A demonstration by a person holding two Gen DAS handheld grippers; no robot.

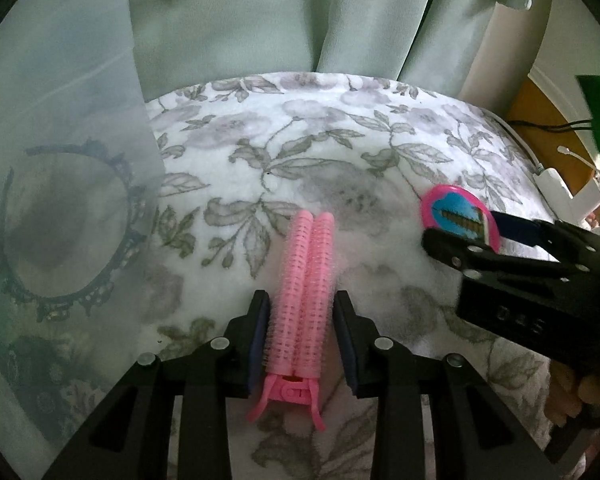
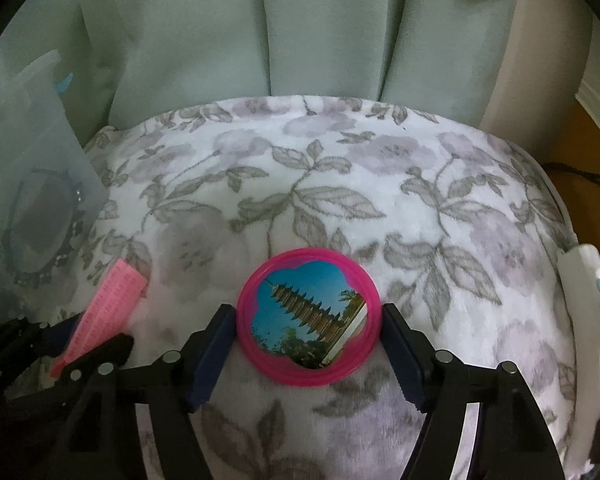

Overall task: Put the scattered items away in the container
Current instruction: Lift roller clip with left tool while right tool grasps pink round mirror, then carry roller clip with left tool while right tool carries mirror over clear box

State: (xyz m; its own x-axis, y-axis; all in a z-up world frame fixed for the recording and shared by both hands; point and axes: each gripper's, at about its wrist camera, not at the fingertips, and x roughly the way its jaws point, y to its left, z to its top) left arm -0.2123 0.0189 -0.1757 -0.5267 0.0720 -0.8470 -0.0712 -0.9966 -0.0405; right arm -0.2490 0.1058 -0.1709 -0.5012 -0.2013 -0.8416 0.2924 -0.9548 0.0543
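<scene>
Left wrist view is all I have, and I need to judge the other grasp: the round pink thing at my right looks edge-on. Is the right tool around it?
Observer: Yes. In the right wrist view the right tool straddles the pink disc, with one blue pad at its rim on each side. I cannot tell whether they are pressing yet.
Operator: Which face is up?
Observer: The picture side: a pagoda against blue sky, in a flower-shaped window.
Operator: Is anything crowding it?
Observer: No. There is only bare floral blanket ahead of it.
</scene>
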